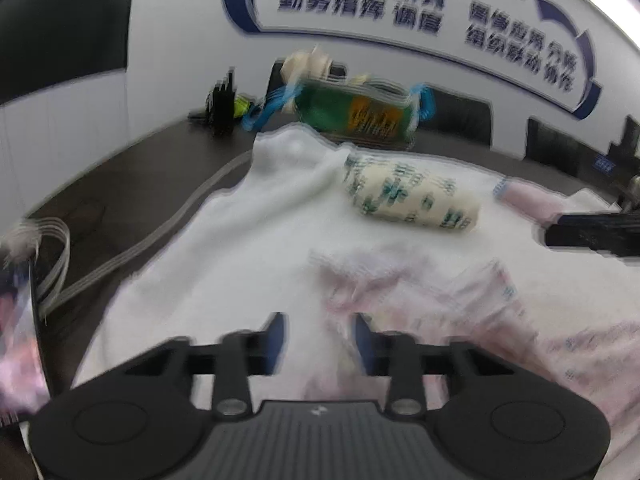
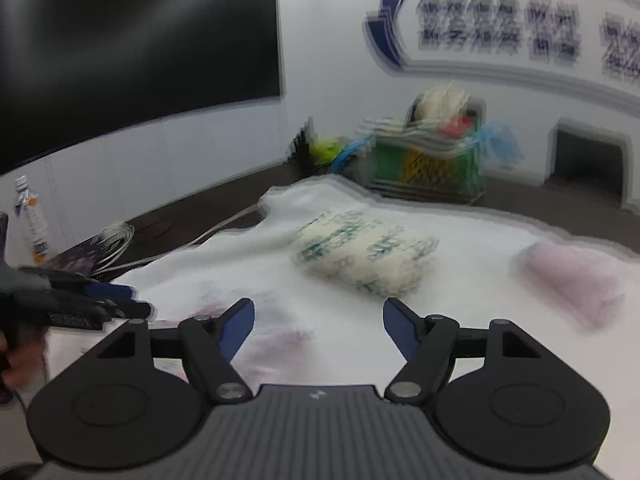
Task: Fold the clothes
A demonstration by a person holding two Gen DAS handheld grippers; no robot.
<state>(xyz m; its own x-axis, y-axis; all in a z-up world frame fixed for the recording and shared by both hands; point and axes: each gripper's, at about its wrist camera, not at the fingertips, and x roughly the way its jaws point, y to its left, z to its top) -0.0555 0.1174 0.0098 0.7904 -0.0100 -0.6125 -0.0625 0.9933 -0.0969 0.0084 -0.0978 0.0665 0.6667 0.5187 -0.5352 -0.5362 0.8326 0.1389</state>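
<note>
A pale garment with a faint pink print (image 1: 460,300) lies crumpled on a white cloth (image 1: 240,240) spread over the dark table. My left gripper (image 1: 320,336) hovers at the garment's left edge with its jaws a narrow gap apart. Fabric shows in that gap, but blur hides whether the pads press on it. The right wrist view has the left gripper (image 2: 132,300) at the left edge. My right gripper (image 2: 319,320) stands wide open above the garment (image 2: 276,336), nothing between its fingers. In the left wrist view the right gripper (image 1: 592,232) enters from the right edge.
A rolled cream cloth with green print (image 2: 364,252) and a rolled pink cloth (image 2: 568,280) lie further back on the white cloth. A green basket (image 2: 424,164) full of items stands behind. A grey cable (image 1: 160,236) and a bottle (image 2: 32,216) are at the left.
</note>
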